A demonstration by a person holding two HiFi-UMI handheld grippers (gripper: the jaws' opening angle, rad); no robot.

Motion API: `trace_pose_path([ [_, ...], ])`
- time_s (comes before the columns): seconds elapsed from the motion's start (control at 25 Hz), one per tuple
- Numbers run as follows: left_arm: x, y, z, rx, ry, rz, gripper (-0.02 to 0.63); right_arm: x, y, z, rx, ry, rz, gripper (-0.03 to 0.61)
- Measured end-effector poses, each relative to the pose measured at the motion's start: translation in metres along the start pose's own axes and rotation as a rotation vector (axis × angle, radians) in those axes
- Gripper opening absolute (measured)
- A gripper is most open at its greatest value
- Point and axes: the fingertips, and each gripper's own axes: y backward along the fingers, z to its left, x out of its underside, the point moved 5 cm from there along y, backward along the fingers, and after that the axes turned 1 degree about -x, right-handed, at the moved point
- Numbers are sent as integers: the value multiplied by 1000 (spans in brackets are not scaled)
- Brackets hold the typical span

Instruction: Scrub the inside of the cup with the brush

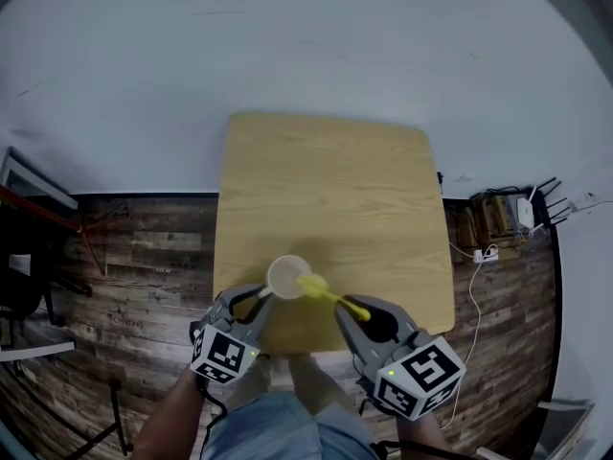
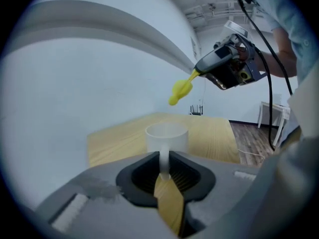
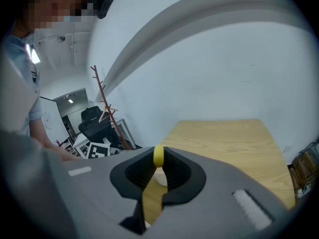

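CUP-SCRUBBING TRIAL: The cup [image 1: 288, 277] stands near the table's [image 1: 326, 180] front edge, with bare wood open behind it and to both sides. The left gripper [image 1: 261, 297] is clamped on the handle [image 2: 164, 163]. The right gripper [image 1: 356, 311] is closed on the yellow brush [image 1: 326, 293], whose head hangs above the rim, clear of the cup. From the right gripper view, its jaws hide most of the cup. Cables [image 1: 498, 228] lie on the floor [image 1: 144, 257] right of the table, and a coat rack [image 3: 102, 103] stands to the left.
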Motion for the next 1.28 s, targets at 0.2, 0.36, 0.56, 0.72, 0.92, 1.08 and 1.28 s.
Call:
trace_pose_path([
  [0.2, 10, 1, -2, 10, 57, -17, 80, -5, 10, 7, 38, 21, -20, 40],
  [0.36, 10, 6, -6, 52, 108, 19, 93, -5, 14, 7, 59, 15, -40, 40],
  [0.56, -10, 41, 1, 19, 122, 5, 100, -2, 12, 5, 68, 2, -76, 40],
  [0.72, -30, 63, 14, -48, 228, -30, 100, -6, 8, 5, 69, -1, -121, 40],
  [0.92, -97, 74, 24, -111, 323, -175, 92, -30, 2, 10, 78, 67, -196, 41],
  [1.08, -146, 79, 38, -214, 351, -270, 20, -56, -3, 16, 82, 131, -257, 40],
  [1.28, -180, 86, 44, -352, 334, -318, 20, -75, -7, 19, 85, 166, -313, 40],
])
